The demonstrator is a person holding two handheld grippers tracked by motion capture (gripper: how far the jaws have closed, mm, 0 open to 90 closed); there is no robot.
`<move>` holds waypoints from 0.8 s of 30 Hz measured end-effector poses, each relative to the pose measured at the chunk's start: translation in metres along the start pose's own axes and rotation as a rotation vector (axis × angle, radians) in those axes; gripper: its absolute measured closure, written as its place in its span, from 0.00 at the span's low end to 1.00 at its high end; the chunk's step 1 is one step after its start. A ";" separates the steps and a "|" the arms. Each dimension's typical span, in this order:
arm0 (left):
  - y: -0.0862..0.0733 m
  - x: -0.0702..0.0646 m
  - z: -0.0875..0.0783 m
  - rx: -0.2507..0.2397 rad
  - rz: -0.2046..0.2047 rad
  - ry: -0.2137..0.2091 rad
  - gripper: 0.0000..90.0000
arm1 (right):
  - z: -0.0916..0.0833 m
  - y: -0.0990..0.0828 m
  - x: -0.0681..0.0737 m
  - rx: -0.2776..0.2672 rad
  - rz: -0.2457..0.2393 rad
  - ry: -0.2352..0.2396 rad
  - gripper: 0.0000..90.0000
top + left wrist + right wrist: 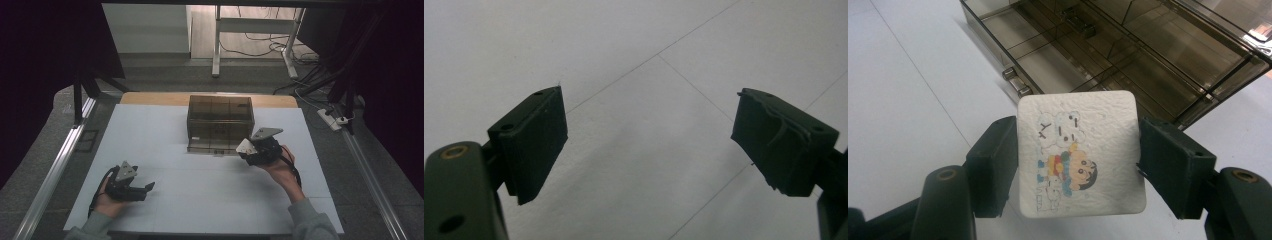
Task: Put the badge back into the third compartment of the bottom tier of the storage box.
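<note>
My right gripper (pixel 1078 160) is shut on a white square tissue pack (pixel 1079 152) with a cartoon child printed on it. The pack (pixel 244 145) hangs just in front of the open bottom drawer (pixel 1048 55) of a smoky transparent drawer box (pixel 220 117) at the table's middle back. Both black pads press on the pack's two sides. My left gripper (pixel 148 187) rests at the front left of the table, held in a hand, its jaws wide apart. Between its fingers (pixel 531 142) lies bare white table surface.
The white table (pixel 200 190) has metal rails along its left and right sides. Beyond its far edge stand a white frame's legs (pixel 216 45), cables and a power strip (pixel 332 119) on the grey floor. Dark curtains flank both sides.
</note>
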State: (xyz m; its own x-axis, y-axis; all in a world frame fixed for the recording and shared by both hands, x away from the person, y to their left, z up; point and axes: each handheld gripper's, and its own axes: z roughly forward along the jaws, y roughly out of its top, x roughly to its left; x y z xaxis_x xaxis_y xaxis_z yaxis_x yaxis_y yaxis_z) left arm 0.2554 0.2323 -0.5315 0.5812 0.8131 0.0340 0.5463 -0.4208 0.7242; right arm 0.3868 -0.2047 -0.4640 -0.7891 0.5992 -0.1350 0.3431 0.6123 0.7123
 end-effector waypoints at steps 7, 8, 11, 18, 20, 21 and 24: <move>0.000 0.000 0.000 0.001 0.000 0.000 0.16 | 0.004 0.002 -0.002 0.002 0.020 -0.002 0.37; 0.000 0.000 0.000 0.002 0.001 0.000 0.16 | 0.004 0.002 -0.002 0.002 0.020 -0.002 0.37; 0.000 0.000 0.001 0.003 0.001 0.001 0.16 | 0.007 0.003 -0.003 0.009 0.023 0.000 0.37; 0.000 0.000 0.001 0.006 0.005 0.001 0.16 | 0.014 0.007 -0.003 0.037 0.047 -0.010 0.37; 0.000 0.000 0.001 0.006 0.005 0.001 0.16 | 0.016 0.008 -0.004 0.046 0.055 -0.015 0.37; 0.000 0.000 0.001 0.006 0.005 0.001 0.16 | 0.016 0.008 -0.004 0.046 0.055 -0.015 0.37; 0.000 0.000 0.001 0.007 0.006 0.001 0.16 | 0.019 0.009 -0.004 0.055 0.070 -0.022 0.37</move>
State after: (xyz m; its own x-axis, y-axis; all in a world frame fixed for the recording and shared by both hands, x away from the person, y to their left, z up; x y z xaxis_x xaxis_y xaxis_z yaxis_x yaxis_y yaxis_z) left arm 0.2557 0.2316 -0.5321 0.5840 0.8108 0.0390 0.5471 -0.4286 0.7190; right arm 0.4033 -0.1918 -0.4703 -0.7510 0.6523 -0.1021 0.4245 0.5955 0.6820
